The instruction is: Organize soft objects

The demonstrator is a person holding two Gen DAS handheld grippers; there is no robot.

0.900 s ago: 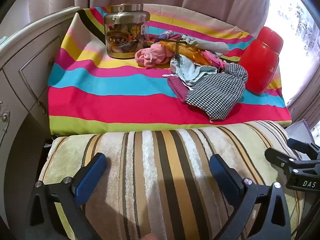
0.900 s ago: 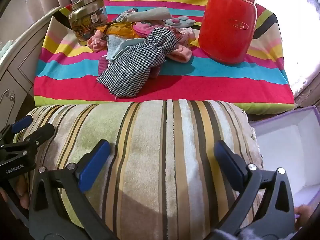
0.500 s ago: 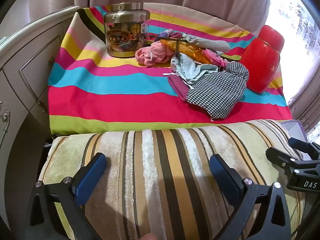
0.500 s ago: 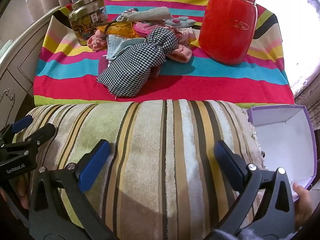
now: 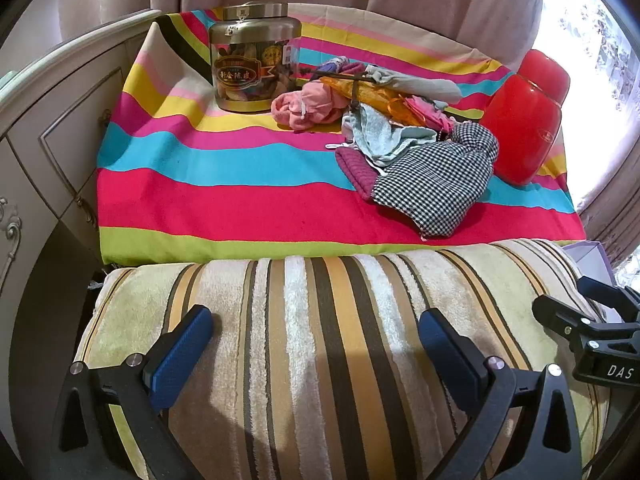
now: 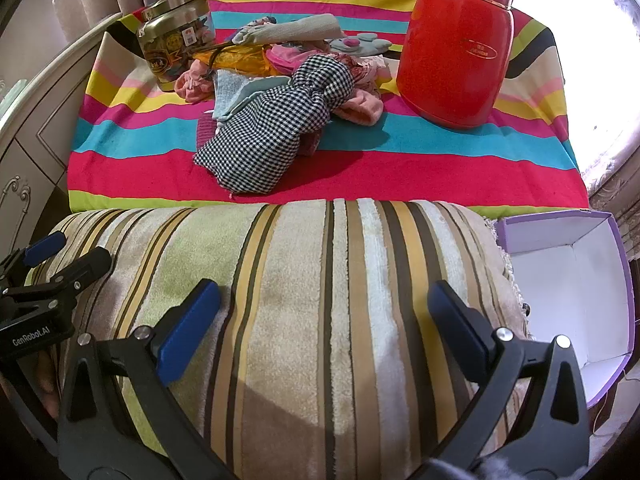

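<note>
Only the right view shows the purple box (image 6: 568,280) — both grippers' jaws gape wide, empty.

Your box (image 6: 568,280) is cut off at the right edge, and in the left view only its corner shows. The checked cloth (image 6: 272,128) hides most of the maroon piece (image 5: 354,168) beneath.

jar (image 5: 255,60): gold Chinese characters on its dark label, not clearly readable | right gripper (image 5: 618,371): "DAS" in white on its body | left gripper (image 6: 31,337): "GenRobot.AI" in white on its body | red flask (image 6: 456,46): small gold emblem, too small to read
</note>
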